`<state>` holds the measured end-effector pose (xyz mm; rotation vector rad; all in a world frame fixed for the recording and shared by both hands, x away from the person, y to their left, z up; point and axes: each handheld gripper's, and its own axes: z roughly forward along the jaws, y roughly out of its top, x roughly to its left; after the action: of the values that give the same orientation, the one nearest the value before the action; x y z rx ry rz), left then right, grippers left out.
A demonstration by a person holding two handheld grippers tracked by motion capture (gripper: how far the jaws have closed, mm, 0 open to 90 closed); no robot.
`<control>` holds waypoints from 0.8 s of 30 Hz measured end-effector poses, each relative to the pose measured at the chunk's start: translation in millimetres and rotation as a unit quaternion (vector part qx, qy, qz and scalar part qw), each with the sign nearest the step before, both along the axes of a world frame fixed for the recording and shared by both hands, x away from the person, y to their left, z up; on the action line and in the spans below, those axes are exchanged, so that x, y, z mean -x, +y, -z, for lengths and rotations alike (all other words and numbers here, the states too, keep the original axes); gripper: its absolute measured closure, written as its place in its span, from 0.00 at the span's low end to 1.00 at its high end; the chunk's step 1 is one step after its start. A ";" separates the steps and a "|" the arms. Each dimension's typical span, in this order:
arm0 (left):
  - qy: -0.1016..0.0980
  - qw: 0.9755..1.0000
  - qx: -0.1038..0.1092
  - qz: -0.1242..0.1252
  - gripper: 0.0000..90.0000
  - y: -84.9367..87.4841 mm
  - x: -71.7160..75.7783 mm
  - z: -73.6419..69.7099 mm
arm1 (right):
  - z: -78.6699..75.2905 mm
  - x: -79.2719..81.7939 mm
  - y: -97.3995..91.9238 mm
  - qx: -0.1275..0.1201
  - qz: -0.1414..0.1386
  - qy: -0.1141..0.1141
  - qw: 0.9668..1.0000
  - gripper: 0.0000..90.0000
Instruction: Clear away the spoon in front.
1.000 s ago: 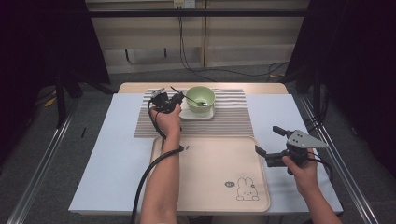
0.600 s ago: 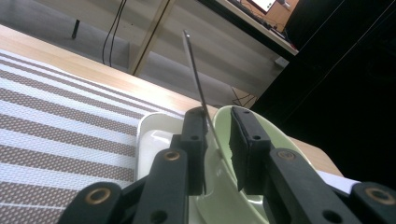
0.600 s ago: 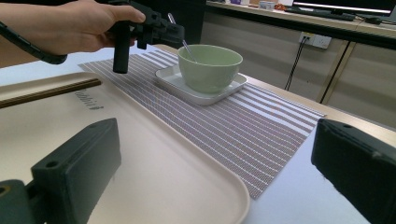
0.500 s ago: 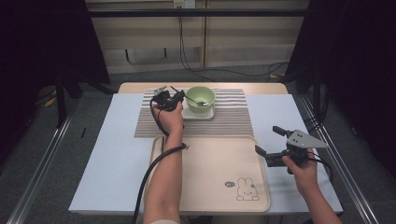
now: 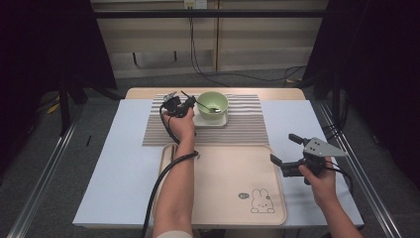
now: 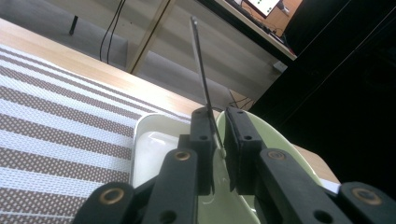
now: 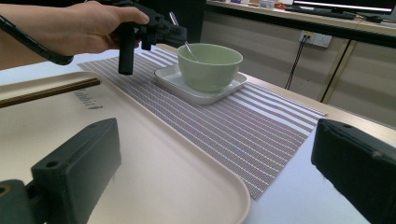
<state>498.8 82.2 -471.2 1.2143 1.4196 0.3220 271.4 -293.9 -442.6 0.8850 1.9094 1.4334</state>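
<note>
A pale green bowl (image 5: 213,103) stands on a white square plate (image 5: 211,121) on the striped placemat (image 5: 247,129). A metal spoon (image 5: 204,105) leans in the bowl with its handle (image 6: 201,70) rising up and to the left. My left gripper (image 5: 190,102) is at the bowl's left rim, shut on that handle; the jaws (image 6: 218,114) flank it closely. The right gripper (image 5: 284,149) is held open above the right edge of the beige tray (image 5: 223,188), nothing between its jaws. From there the bowl (image 7: 209,65) and the left gripper (image 7: 175,33) show ahead.
Brown chopsticks (image 5: 173,151) lie along the tray's left edge, also seen as chopsticks (image 7: 46,92) from the right gripper. A rabbit drawing (image 5: 261,201) marks the tray's near right corner. The left forearm and its cable cross the tray's left part.
</note>
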 end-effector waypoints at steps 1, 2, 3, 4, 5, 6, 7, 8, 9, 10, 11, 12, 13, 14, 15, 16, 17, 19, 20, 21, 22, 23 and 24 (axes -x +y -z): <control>0.000 1.000 0.001 -0.001 0.93 -0.1 -0.3 0.0 | 0.0 0.0 -0.3 0.002 -0.001 0.000 1.000 0.01; -0.002 1.000 0.006 -0.002 0.94 -0.3 -0.5 -0.7 | -0.1 -0.1 -0.5 0.000 0.000 0.000 1.000 0.01; -0.002 1.000 0.006 -0.002 0.94 -0.3 -0.5 -0.7 | -0.1 -0.1 -0.5 0.000 0.000 0.000 1.000 0.01; -0.004 1.000 0.012 0.002 0.95 -0.7 -0.3 -2.2 | -0.1 -0.1 -1.0 0.004 -0.001 -0.001 1.000 0.01; -0.004 1.000 0.012 0.002 0.95 -0.7 -0.3 -2.2 | -0.1 -0.1 -1.0 0.004 -0.001 -0.001 1.000 0.01; -0.007 1.000 0.013 0.006 0.95 -1.2 -0.3 -3.9 | -0.2 0.2 -0.7 0.001 -0.002 0.000 1.000 0.01; -0.007 1.000 0.013 0.006 0.96 -1.2 -0.3 -3.9 | -0.2 0.2 -0.5 0.001 -0.001 0.000 1.000 0.01; -0.011 1.000 0.019 0.006 0.97 -2.7 -0.4 -5.5 | -0.3 0.4 -0.8 0.001 -0.003 0.001 1.000 0.01; -0.012 1.000 0.021 0.006 0.98 -3.0 -0.1 -6.5 | -0.3 0.2 -0.8 0.002 0.000 -0.002 1.000 0.01; -0.014 1.000 0.025 0.009 0.98 -3.0 0.3 -7.7 | -0.5 0.3 -1.0 0.002 -0.001 -0.003 1.000 0.01; -0.014 1.000 0.025 0.009 0.99 -3.0 0.3 -7.7 | -0.5 0.3 -1.0 0.002 -0.001 -0.003 1.000 0.01; -0.014 0.999 0.029 0.011 1.00 -3.2 0.7 -10.6 | -0.6 0.8 -0.8 0.001 0.000 -0.002 1.000 0.01; -0.014 0.999 0.029 0.011 1.00 -3.2 0.7 -10.6 | -0.6 0.8 -0.8 0.001 0.000 -0.002 1.000 0.01; -0.016 0.999 0.030 0.015 1.00 -3.1 1.2 -13.9 | -0.6 0.8 -0.7 0.000 0.000 -0.001 1.000 0.01; -0.016 0.999 0.030 0.015 1.00 -3.1 1.2 -13.9 | -0.6 0.8 -0.7 0.000 0.000 -0.001 1.000 0.01; -0.015 0.999 0.039 0.017 1.00 -2.6 1.1 -14.7 | -0.8 1.1 -0.6 -0.002 -0.001 0.000 1.000 0.01; -0.015 0.999 0.047 0.017 1.00 -2.1 1.2 -15.7 | -0.8 1.1 -0.6 -0.002 -0.001 0.000 1.000 0.01; -0.017 0.999 0.044 0.020 1.00 -0.9 1.3 -18.2 | -0.9 0.8 -0.9 -0.001 -0.001 -0.004 1.000 0.01; -0.016 0.998 0.052 0.021 1.00 0.3 1.7 -21.3 | -1.0 0.9 -1.1 -0.001 -0.001 -0.003 1.000 0.01; -0.016 0.998 0.052 0.021 1.00 0.3 1.7 -21.3 | -1.0 0.9 -1.1 -0.001 -0.001 -0.003 1.000 0.01; -0.017 0.998 0.054 0.024 1.00 0.9 1.9 -23.2 | -0.8 0.8 -0.9 -0.001 0.000 -0.003 1.000 0.01; -0.018 0.998 0.058 0.030 1.00 2.0 2.1 -24.7 | -0.8 0.8 -0.9 -0.001 0.000 -0.003 1.000 0.01; -0.016 0.998 0.061 0.030 1.00 2.8 2.6 -26.6 | -0.8 1.2 -0.5 -0.003 -0.001 0.000 1.000 0.01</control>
<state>496.2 85.0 -444.6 1.1449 1.3538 0.2094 270.3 -294.5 -441.7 0.8868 1.9073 1.4398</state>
